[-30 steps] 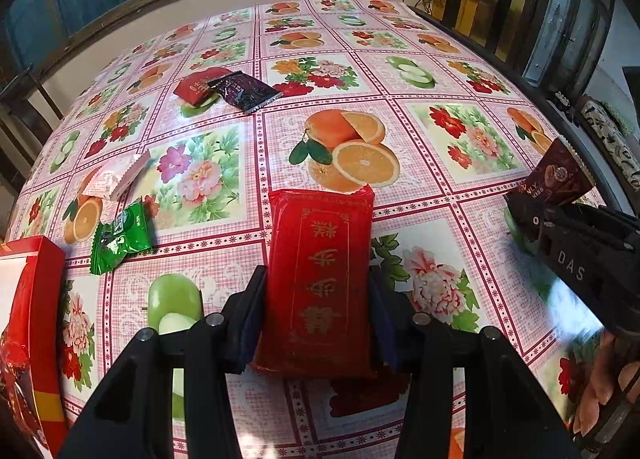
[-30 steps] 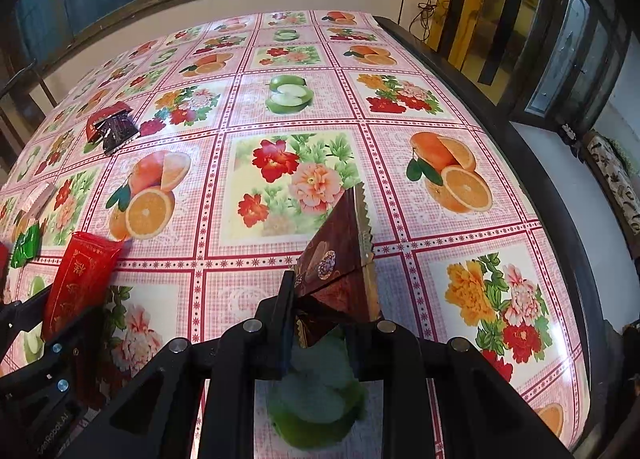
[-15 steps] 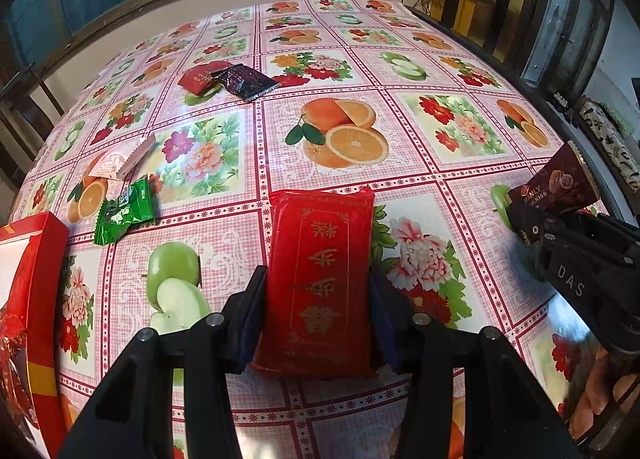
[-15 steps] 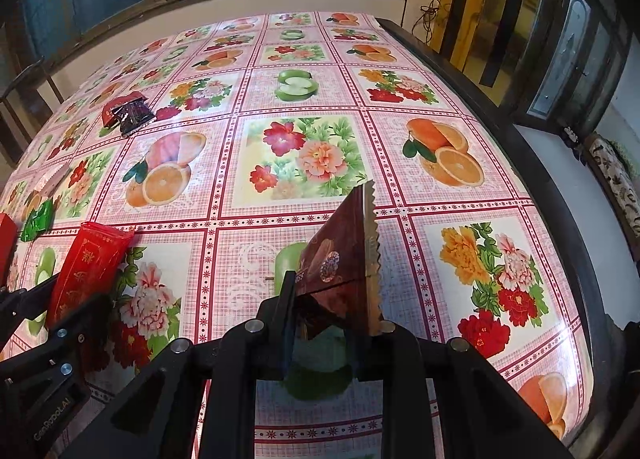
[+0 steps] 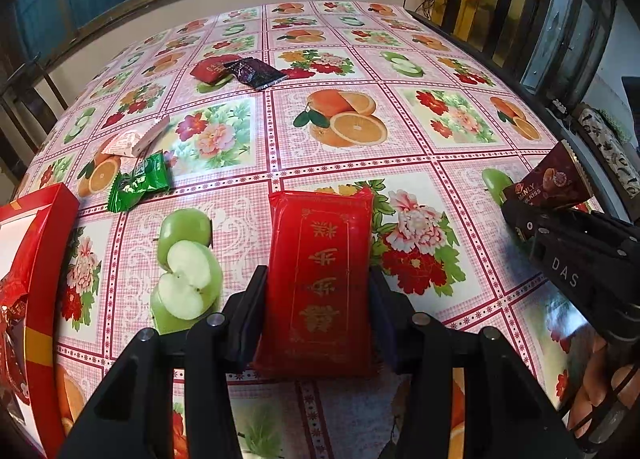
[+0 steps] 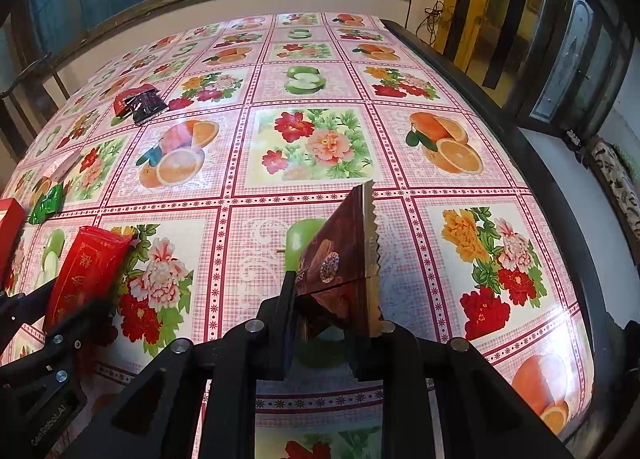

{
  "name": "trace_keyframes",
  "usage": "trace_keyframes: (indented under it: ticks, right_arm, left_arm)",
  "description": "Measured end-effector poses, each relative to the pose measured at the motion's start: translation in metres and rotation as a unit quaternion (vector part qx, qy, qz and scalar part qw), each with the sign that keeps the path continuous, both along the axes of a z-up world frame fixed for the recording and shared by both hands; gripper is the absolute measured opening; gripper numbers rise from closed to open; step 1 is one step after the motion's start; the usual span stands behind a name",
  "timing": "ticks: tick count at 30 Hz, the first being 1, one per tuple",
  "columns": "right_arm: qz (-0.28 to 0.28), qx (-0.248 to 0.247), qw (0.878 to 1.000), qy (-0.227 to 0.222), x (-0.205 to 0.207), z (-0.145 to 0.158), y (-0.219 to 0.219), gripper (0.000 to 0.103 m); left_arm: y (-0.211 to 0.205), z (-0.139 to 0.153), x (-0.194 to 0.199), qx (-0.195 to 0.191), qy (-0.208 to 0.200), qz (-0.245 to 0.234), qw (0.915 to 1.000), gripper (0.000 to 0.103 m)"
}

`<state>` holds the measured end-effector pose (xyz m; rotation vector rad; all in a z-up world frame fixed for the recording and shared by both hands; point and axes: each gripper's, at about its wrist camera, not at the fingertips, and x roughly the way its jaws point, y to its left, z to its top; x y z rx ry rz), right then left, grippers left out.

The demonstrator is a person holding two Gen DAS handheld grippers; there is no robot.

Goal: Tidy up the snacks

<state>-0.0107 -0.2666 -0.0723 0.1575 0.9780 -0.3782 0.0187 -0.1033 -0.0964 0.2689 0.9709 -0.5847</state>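
My left gripper [image 5: 318, 291] is shut on a red snack packet with gold characters [image 5: 318, 275], held above the table; it also shows at the left of the right wrist view [image 6: 86, 267]. My right gripper [image 6: 330, 311] is shut on a brown serrated-edge snack packet [image 6: 344, 259], tilted up; it shows at the right of the left wrist view [image 5: 552, 183]. On the tablecloth lie a green packet [image 5: 138, 183], a pink-white packet [image 5: 134, 141], a small red packet [image 5: 210, 69] and a dark purple packet [image 5: 254, 73]. A red box [image 5: 38, 243] sits at the left edge.
The table has a floral and fruit patterned cloth [image 5: 400, 71]. Its right edge [image 6: 532, 163] drops off to a dark frame and floor. Windows and a white wall lie beyond the far edge. The red box also shows at far left in the right wrist view [image 6: 8, 223].
Both grippers have pulled back toward the near side of the table with their packets still held. The red box at the left has come further into view.
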Motion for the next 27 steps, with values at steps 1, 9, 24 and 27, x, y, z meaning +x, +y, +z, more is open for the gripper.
trace_keyframes:
  ticks: [1, 9, 24, 27]
  right_arm:
    - [0.001, 0.0, 1.0, 0.0, 0.0, 0.0, 0.0, 0.021]
    - [0.008, -0.001, 1.0, -0.001, -0.002, 0.0, 0.008, 0.021]
    - [0.019, 0.0, 1.0, -0.007, -0.005, -0.001, 0.018, 0.021]
    - [0.03, 0.001, 1.0, -0.009, -0.009, -0.001, 0.023, 0.021]
  left_arm:
    - [0.002, 0.0, -0.001, -0.002, 0.0, 0.001, 1.0, 0.047]
    - [0.014, 0.0, -0.003, -0.007, 0.0, 0.012, 0.9999, 0.047]
    - [0.037, 0.0, -0.01, -0.012, -0.009, 0.03, 0.9994, 0.046]
    - [0.044, 0.001, -0.016, -0.017, -0.008, 0.03, 0.9994, 0.046]
